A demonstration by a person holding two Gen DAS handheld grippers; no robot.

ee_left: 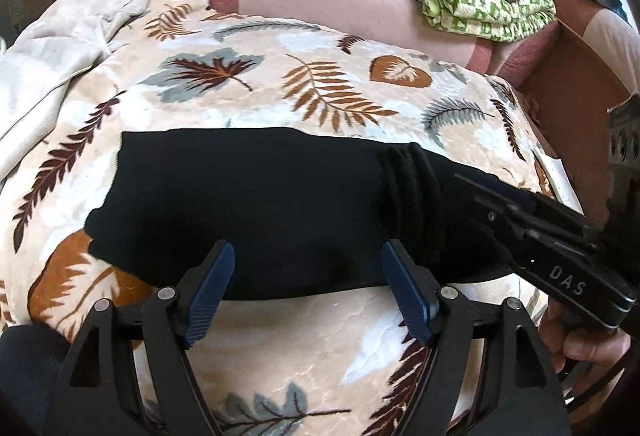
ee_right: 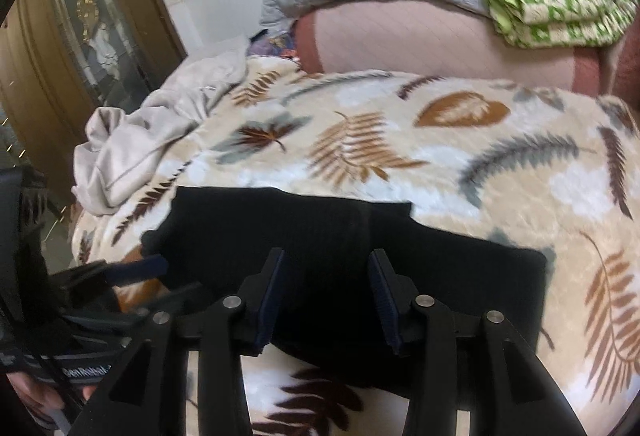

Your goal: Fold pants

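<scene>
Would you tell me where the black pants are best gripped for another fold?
Probably the short end of the black pants, at its near corner, coming in low from the near side. They lie flat on the leaf-print blanket, so that free edge can be pinched and lifted.

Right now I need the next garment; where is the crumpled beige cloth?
Left wrist view: the beige cloth lies bunched at the leaf blanket's far left edge.

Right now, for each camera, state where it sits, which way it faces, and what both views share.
Left wrist: on the left gripper, looking down over the flat black fabric pants; its open blue-padded fingers, the right gripper and a hand show.
Right wrist: on the right gripper, facing the same pants; the left gripper shows at left.
Shared: pants, leaf-print beige blanket, green patterned folded cloth.
</scene>
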